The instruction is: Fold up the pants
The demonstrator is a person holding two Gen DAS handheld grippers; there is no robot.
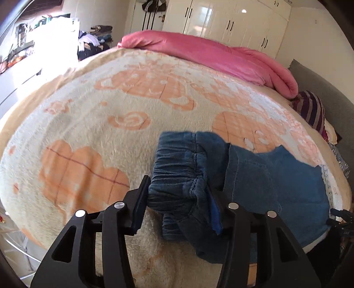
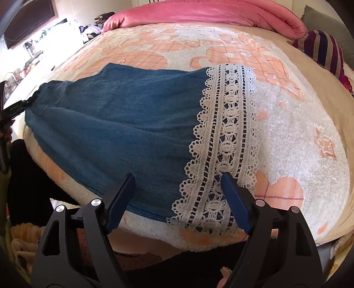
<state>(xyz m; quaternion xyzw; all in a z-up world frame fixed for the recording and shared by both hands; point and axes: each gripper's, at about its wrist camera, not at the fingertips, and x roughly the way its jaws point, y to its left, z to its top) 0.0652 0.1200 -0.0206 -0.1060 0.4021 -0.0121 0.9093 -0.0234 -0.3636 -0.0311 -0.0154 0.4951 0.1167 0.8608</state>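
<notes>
Your left gripper [image 1: 177, 195] is holding its jaws on the gathered waistband [image 1: 174, 177] of the pants [image 1: 265, 177]. The bunched elastic is filling the whole gap and both pads are pressing on it, so you are clamping the waistband. Ahead of the jaws and to their right, the denim is running out flat across the blanket [image 1: 88, 110]. Below the jaws, a fold of denim is hanging toward the bed edge, and the right finger is covering part of it. At the far right edge of that view, a sliver of the other gripper is showing, too cut off to read.

Your right gripper [image 2: 177, 177] is hovering with its jaws well apart over the near edge of the pants [image 2: 121, 121]. Its left pad is lying over plain denim and its right pad over the lace hem [image 2: 227, 133]. The fabric is passing under the gap rather than between pressing pads; whether the tips are touching the cloth is hard to tell. Far left of these jaws, the waistband end is disappearing behind a dark finger at the frame edge. Beyond both jaws, a pink quilt [image 2: 199, 11] is lying along the far side of the bed.
</notes>
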